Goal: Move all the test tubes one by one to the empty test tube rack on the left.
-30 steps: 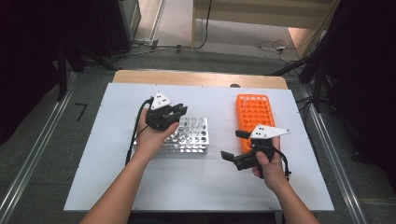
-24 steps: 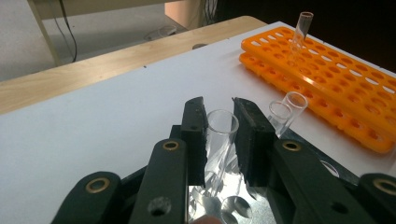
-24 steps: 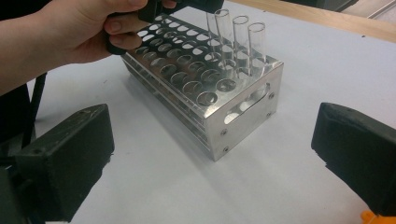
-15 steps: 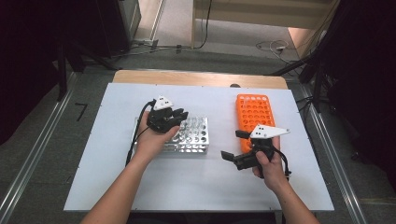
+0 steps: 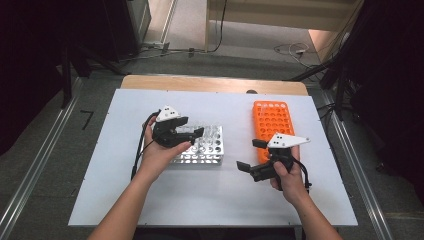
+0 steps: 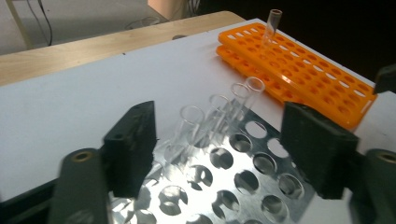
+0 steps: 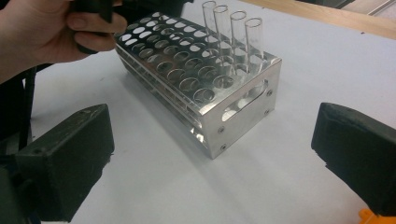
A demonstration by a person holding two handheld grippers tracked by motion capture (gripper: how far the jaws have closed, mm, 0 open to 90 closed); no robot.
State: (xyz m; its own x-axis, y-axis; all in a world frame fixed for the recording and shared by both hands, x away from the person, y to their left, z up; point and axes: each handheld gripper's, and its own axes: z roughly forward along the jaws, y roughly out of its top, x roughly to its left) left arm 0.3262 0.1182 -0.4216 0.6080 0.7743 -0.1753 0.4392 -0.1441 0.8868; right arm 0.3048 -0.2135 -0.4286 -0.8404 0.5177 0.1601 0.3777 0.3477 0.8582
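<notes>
A metal tube rack (image 5: 200, 146) stands near the middle of the white bench (image 5: 125, 200), slightly toward the left edge. Its long axis runs roughly parallel to the bench's near edge. Four clear glass test tubes (image 7: 229, 39) stand upright in a row along one short end of this rack, open mouths up; the remaining holes seen in the right gripper view are vacant. An orange tube rack (image 5: 272, 125) lies toward the right edge, long axis running from near edge to far edge. In the left gripper view one clear tube (image 6: 271, 25) stands upright in it near its far end; the other holes visible there are vacant.

Left tongs (image 5: 192, 134): held over the left end of the metal rack, pointing toward the right edge. In the left gripper view the jaws stand wide apart, straddling the row of tubes (image 6: 219, 109) without visible contact; nothing is gripped.

Right tongs (image 5: 248, 155): held above the bench just in front of the orange rack's near end, pointing toward the metal rack. The jaws stand wide apart and grip nothing. The person's left hand (image 7: 44, 35) is seen beyond the metal rack in the right gripper view.
</notes>
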